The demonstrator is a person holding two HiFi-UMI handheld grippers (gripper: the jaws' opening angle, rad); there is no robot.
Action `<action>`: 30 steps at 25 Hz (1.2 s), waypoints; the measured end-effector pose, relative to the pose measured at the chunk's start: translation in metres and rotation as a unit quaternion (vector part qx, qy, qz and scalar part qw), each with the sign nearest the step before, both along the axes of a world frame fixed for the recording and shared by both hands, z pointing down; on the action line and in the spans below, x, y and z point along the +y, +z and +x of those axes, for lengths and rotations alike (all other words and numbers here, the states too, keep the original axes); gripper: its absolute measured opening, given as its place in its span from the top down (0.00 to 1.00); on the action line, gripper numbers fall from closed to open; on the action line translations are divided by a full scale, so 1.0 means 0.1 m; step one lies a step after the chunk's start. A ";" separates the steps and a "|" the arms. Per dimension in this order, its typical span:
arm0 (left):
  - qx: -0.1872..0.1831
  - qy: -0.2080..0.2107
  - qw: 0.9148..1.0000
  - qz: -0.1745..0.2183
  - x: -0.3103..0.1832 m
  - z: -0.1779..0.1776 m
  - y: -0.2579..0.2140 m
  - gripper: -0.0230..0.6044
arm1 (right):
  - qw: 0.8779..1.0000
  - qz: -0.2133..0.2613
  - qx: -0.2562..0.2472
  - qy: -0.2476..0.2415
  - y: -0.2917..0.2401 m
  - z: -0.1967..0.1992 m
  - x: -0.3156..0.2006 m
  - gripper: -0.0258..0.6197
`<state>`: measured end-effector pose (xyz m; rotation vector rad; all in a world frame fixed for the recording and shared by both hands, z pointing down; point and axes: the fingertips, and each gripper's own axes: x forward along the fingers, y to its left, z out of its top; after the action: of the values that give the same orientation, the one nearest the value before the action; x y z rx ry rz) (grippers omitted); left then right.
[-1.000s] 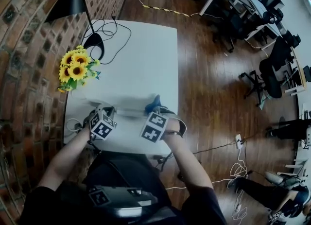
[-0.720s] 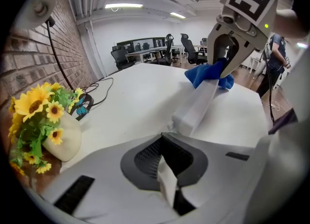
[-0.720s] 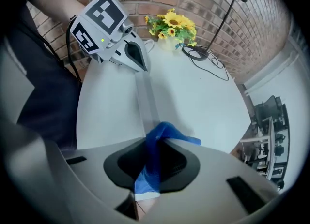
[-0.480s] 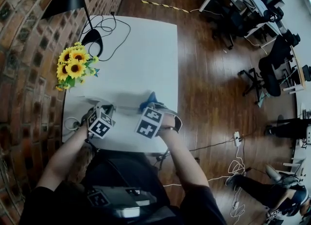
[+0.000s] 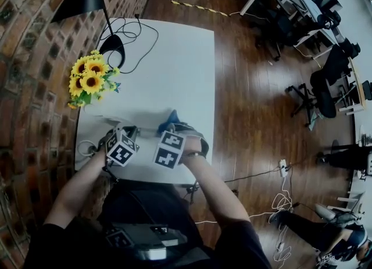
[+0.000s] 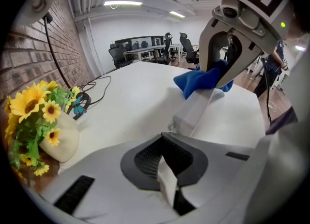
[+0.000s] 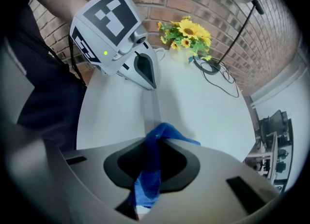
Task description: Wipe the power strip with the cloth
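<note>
A long white power strip (image 6: 196, 111) lies near the front edge of the white table (image 5: 174, 64). My left gripper (image 5: 132, 130) is shut on a thin white piece at the strip's near end, and I cannot tell whether that piece is its cord or its edge. The right gripper (image 7: 156, 138) is shut on a blue cloth (image 7: 150, 179) and points steeply down. The cloth (image 6: 201, 80) drapes onto the strip's top. In the right gripper view, the left gripper (image 7: 147, 78) sits at the strip's (image 7: 151, 107) far end. The head view shows the cloth (image 5: 170, 119) just right of the left gripper.
A vase of sunflowers (image 5: 90, 82) stands at the table's left edge by the brick wall. A black lamp base (image 5: 113, 50) and its looping cable (image 5: 139, 35) are at the back. A thin white cable (image 5: 87, 147) loops at the front left. Office chairs (image 5: 322, 88) stand far right.
My right gripper has slid left along the power strip with the blue cloth, closing the gap to the left gripper. The left gripper has stayed put.
</note>
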<state>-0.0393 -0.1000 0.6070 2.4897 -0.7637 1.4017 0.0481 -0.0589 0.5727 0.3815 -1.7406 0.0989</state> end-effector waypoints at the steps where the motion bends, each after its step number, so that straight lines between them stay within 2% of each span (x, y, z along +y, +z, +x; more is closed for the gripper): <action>1: 0.001 -0.002 1.000 -0.001 0.01 0.00 -0.01 0.96 | 1.000 0.001 -0.005 -0.002 -0.01 -0.04 0.00 0.87; 15: 0.009 -0.004 1.000 -0.019 0.00 0.00 0.01 0.96 | 0.997 0.071 0.007 -0.027 0.02 -0.46 -0.06 0.87; 22: 0.017 -0.003 0.999 -0.031 0.01 -0.01 -0.01 0.96 | 0.993 0.120 0.015 -0.004 0.00 -0.54 -0.08 0.87; 30: 0.024 -0.001 0.999 -0.036 0.00 -0.01 -0.01 0.96 | 0.991 0.129 0.014 0.013 0.00 -0.59 -0.10 0.88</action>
<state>-0.0402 -0.0997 0.6061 2.4575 -0.6948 1.3395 -0.0111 -0.0689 0.5731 0.5909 -1.7255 -0.1145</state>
